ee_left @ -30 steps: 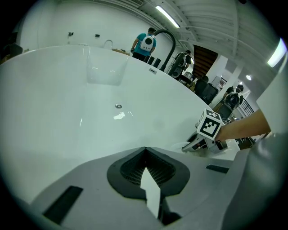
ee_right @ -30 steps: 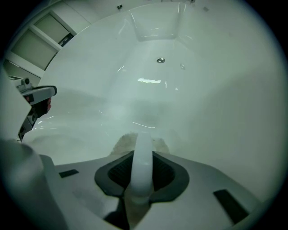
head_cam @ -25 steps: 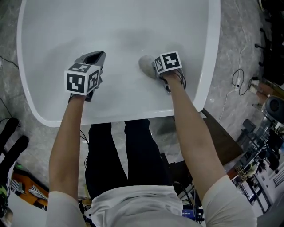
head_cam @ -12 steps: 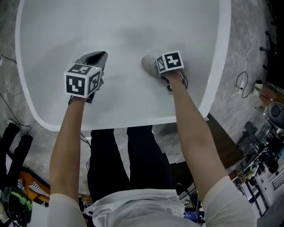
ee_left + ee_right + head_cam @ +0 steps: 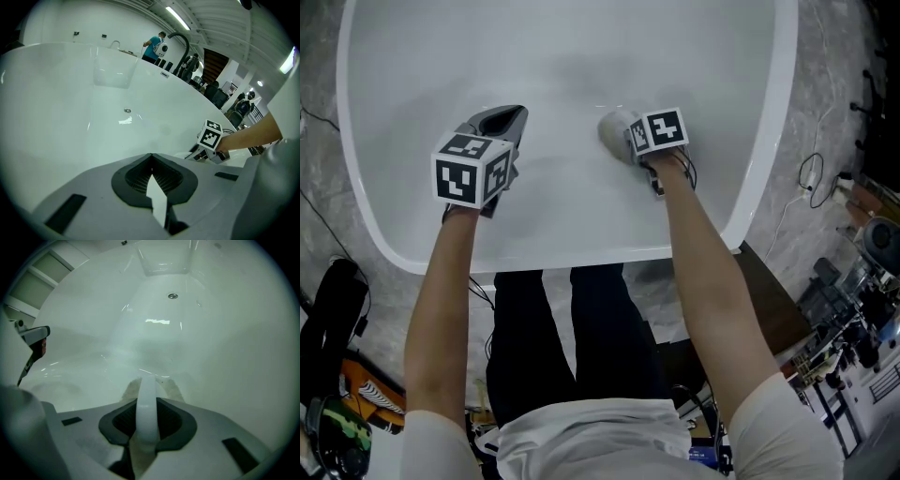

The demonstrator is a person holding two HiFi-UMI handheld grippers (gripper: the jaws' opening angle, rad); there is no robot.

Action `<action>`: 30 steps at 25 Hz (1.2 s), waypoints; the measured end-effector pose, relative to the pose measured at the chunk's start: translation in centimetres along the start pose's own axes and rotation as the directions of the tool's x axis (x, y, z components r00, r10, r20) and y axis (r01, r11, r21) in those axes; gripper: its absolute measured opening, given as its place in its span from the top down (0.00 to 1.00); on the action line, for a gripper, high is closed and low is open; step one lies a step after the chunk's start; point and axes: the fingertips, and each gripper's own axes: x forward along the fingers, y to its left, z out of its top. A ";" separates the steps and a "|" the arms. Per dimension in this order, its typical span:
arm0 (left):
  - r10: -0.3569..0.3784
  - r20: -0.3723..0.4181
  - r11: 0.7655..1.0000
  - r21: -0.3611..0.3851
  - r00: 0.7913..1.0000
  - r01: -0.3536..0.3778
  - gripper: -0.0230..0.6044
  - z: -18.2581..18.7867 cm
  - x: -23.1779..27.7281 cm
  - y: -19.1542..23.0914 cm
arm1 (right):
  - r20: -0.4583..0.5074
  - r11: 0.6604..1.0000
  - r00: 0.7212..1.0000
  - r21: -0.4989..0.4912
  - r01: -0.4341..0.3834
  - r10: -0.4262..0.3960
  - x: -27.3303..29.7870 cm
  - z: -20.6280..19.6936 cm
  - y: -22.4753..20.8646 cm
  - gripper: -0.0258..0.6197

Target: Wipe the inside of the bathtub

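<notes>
As a person bends over the white tub [image 5: 581, 251], both grippers sit inside it at mid-frame in the head view. R gripper [image 5: 628, 141], just right of ctr, is clamped on a scrubber [image 5: 612, 129]. In its own view the jaws pinch the scrubber's white handle [image 5: 146, 399] tight, w/ the beige sponge [image 5: 174, 389] poking out past the tips and resting on the tub floor. The drain [image 5: 173, 296] shows at upper ctr of that view, well apart from the sponge.

L gripper [image 5: 502, 120], left of ctr, has its jaws closed tip to tip w/ nothing betw. them; only a thin sliver of white tub shows behind the tips in its own view [image 5: 151, 157]. Whether it touches the tub, can't tell.

Only print in sight is the b/w square markers on each gripper's cube [image 5: 210, 134], the R one seen at lower right of the L gripper view.
</notes>
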 end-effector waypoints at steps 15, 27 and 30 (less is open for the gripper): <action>0.045 0.000 0.999 -0.020 0.999 -0.045 0.94 -1.5 -3.2 3.2 | 0.010 0.995 0.995 -0.038 -0.095 0.095 2.0 2.8 8.0 0.82; 0.100 0.003 0.991 -0.089 0.995 -0.100 0.94 -3.9 -7.2 6.6 | 0.023 0.978 0.987 -0.135 -0.158 0.162 3.9 5.4 16.1 0.82; 0.119 0.015 0.986 -0.118 0.993 -0.116 0.94 -4.2 -8.5 6.8 | 0.028 0.970 0.982 -0.165 -0.180 0.187 4.4 6.1 18.4 0.82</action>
